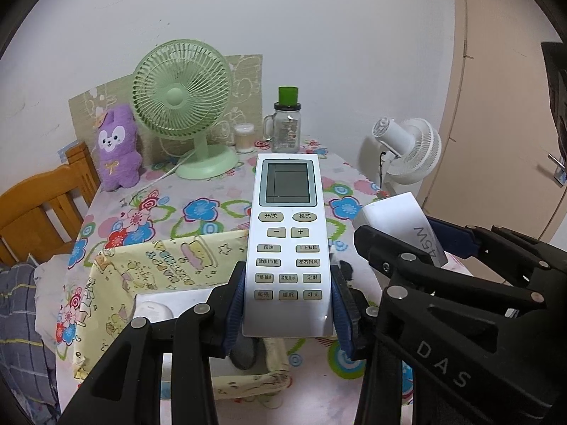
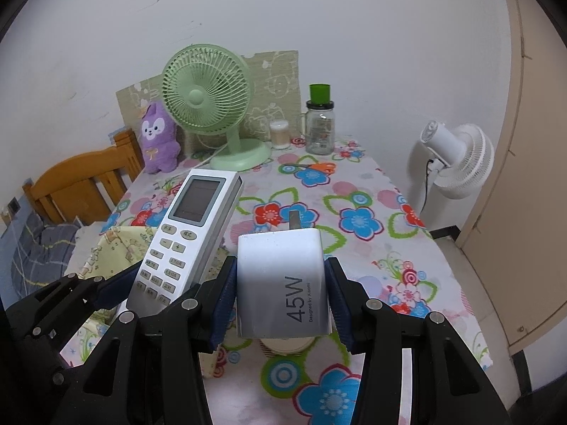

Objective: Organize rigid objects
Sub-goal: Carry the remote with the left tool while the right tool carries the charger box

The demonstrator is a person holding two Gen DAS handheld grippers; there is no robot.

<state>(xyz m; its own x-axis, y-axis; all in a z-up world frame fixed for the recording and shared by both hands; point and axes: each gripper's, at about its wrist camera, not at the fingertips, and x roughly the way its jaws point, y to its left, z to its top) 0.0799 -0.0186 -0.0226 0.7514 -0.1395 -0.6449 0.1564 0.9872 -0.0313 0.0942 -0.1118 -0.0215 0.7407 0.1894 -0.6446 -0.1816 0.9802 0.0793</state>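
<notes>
My left gripper is shut on a white air-conditioner remote, its screen end pointing away over the table. It hangs above a pale yellow fabric basket that holds a white item and a grey one. My right gripper is shut on a white 45W charger block, prongs facing forward. The right wrist view shows the remote and the left gripper's black frame close on the left. In the left wrist view the charger and right gripper sit close on the right.
On the floral tablecloth at the back stand a green desk fan, a purple plush, a glass jar with green lid and a small cup. Orange scissors lie there. A white floor fan stands right, a wooden chair left.
</notes>
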